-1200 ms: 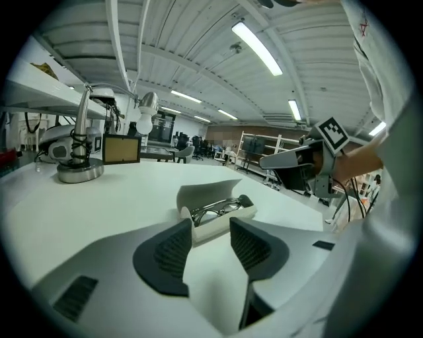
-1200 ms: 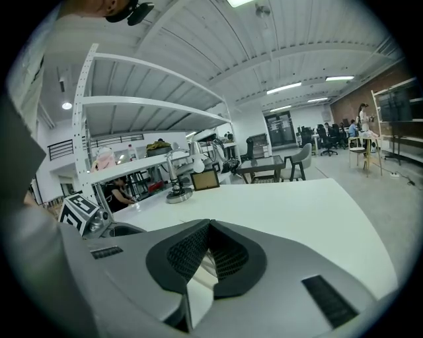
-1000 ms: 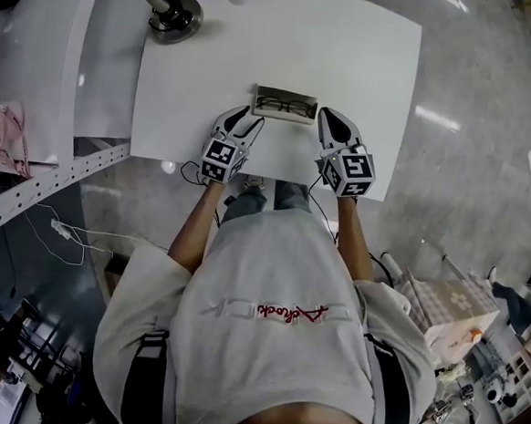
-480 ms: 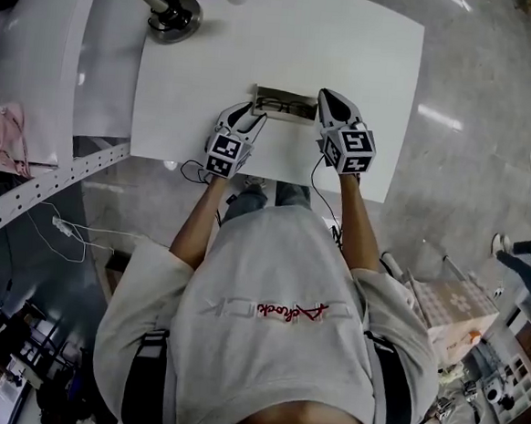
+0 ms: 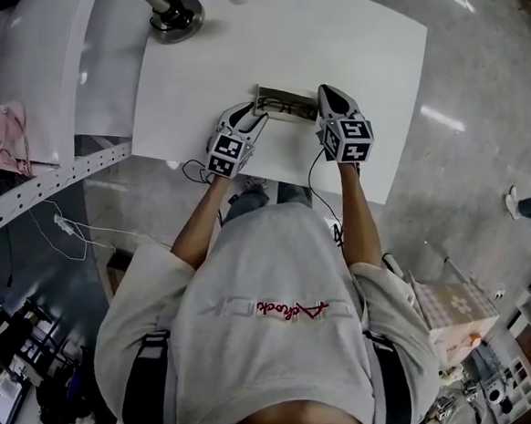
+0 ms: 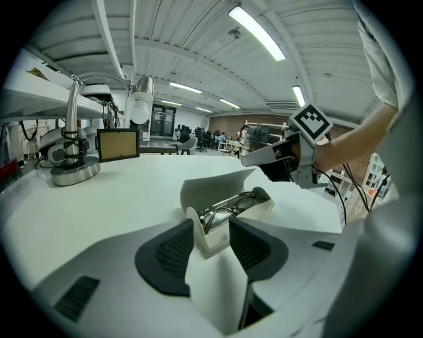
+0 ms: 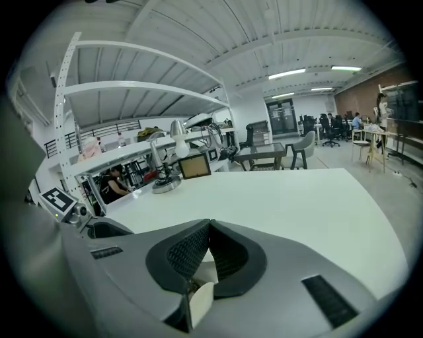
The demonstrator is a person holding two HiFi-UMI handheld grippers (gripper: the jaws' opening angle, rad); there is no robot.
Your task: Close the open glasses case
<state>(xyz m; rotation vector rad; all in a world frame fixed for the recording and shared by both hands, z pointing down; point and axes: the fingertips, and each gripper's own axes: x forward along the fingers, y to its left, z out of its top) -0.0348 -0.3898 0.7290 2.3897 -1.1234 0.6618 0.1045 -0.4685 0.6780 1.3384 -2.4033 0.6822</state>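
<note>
Your left gripper (image 6: 213, 231) has the near end of the glasses case (image 5: 286, 103) between its jaws. They stand only a little apart, and the pads seem to press on that end wall, so you appear to be pinning the case to the worktop (image 5: 351, 49).

Seen from those jaws, the case's long axis runs straight ahead. The glasses (image 6: 228, 203) lie along the tray, and the lid (image 6: 215, 185) stands up along the tray's left side, curling over without covering it. The case is therefore not yet shut.

Your right gripper (image 5: 328, 94) sits at the far end of the same axis, facing back toward the left one. Its jaws are drawn almost together at the tips, and a thin white edge shows between the pads. Judging by where the gripper meets the raised corner, that edge is the lid, but its own view shows too little for certainty.

The move depends on this layout. The case spans the gap between your two pairs of jaws, and the lid hinges along the long side. The right gripper is the one at the lid, so it would do the closing by swinging the lid across and down over the glasses while the left keeps the tray from sliding. Watch that the glasses' arms do not sit proud of the tray rim and block the lid.
</note>
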